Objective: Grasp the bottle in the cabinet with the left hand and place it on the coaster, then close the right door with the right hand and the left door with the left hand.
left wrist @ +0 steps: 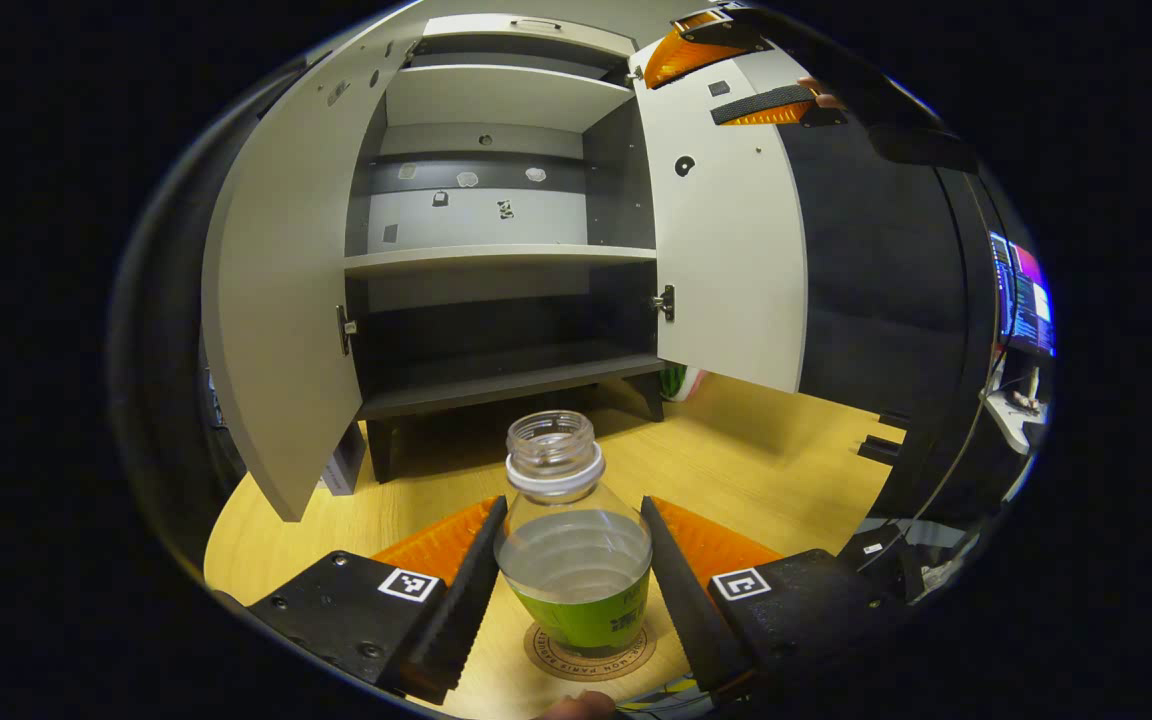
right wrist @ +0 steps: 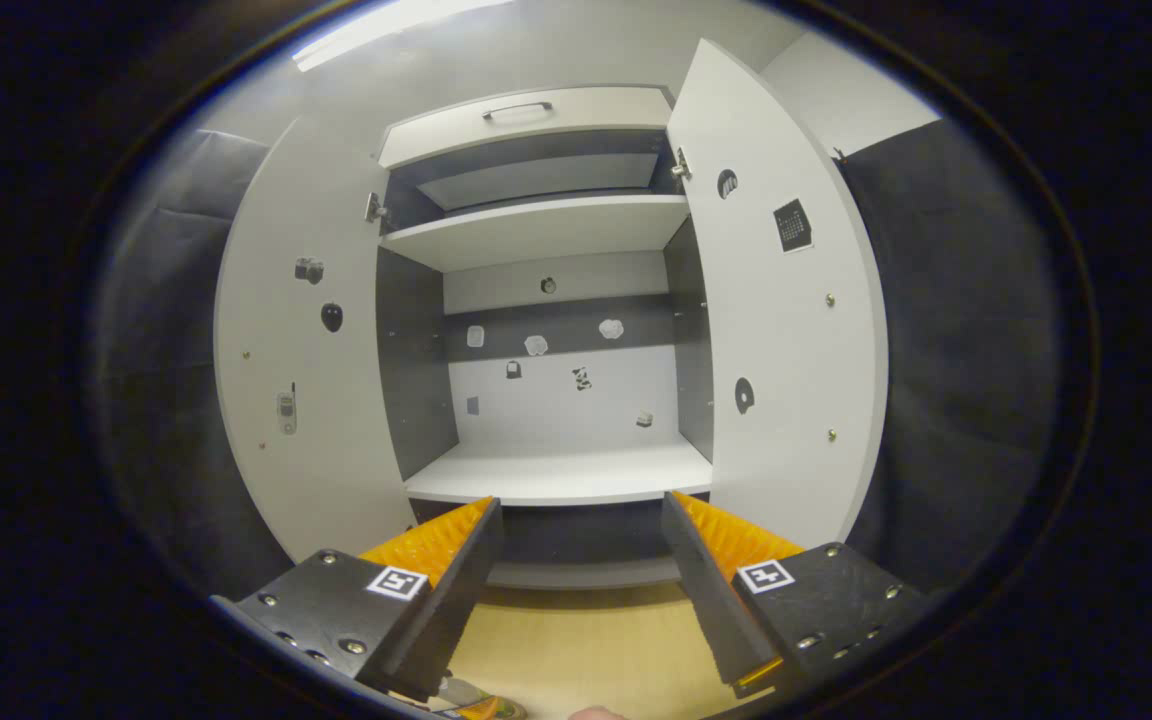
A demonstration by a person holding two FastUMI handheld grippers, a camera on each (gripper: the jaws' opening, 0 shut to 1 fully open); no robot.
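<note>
A clear bottle (left wrist: 576,570) with a green label and no cap stands upright on the round cork coaster (left wrist: 551,655) on the table. My left gripper (left wrist: 574,505) is shut on it, one finger against each side of its body. The grey cabinet (left wrist: 496,255) stands behind it with its left door (left wrist: 276,300) and right door (left wrist: 726,250) swung open. My right gripper (right wrist: 581,510) is open with nothing between its fingers, facing the middle shelf (right wrist: 561,475) between the left door (right wrist: 306,380) and right door (right wrist: 786,340). In the left gripper view it hangs high beside the right door's top, right gripper (left wrist: 736,80).
The wooden table (left wrist: 756,470) runs under the cabinet's short legs. A striped object (left wrist: 681,380) lies behind the right door's lower edge. A lit monitor (left wrist: 1026,300) stands at the far right. A drawer with a handle (right wrist: 526,110) tops the cabinet.
</note>
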